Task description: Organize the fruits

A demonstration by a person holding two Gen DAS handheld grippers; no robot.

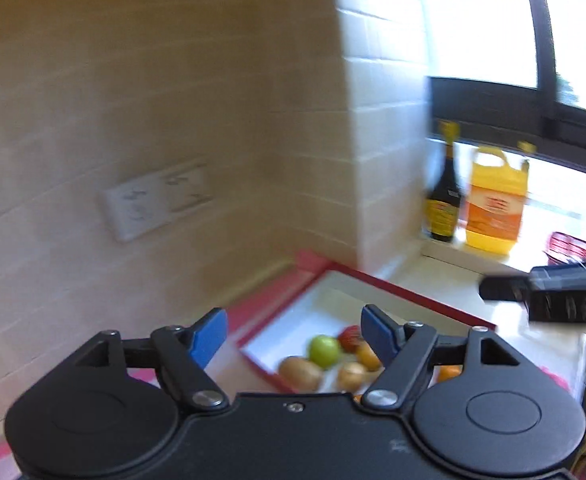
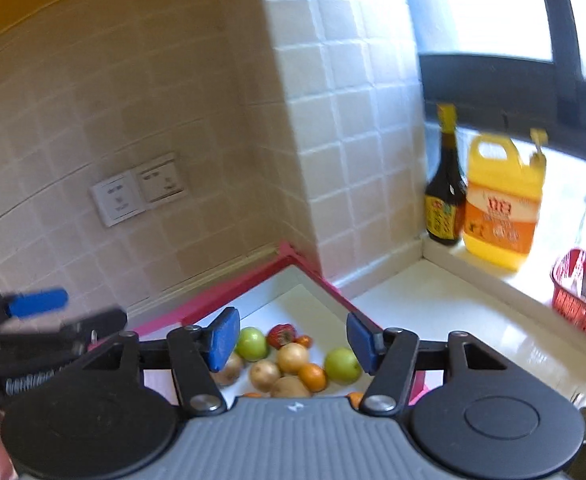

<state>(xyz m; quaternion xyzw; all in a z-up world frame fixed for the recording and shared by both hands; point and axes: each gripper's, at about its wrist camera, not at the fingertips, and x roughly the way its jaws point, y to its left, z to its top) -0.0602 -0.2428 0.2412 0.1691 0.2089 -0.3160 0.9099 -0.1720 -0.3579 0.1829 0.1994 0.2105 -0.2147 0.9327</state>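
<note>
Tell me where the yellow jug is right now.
The yellow jug stands on the window ledge at right in both wrist views, just right of the dark bottle, with the red basket further right.

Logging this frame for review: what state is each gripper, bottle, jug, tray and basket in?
Left gripper: open, empty.
Right gripper: open, empty.
Tray: flat on the counter in the corner, fruit piled in it.
Dark bottle: upright, capped, on the sill.
Yellow jug: upright, capped, beside the bottle.
Red basket: upright on the counter; contents unclear.
</note>
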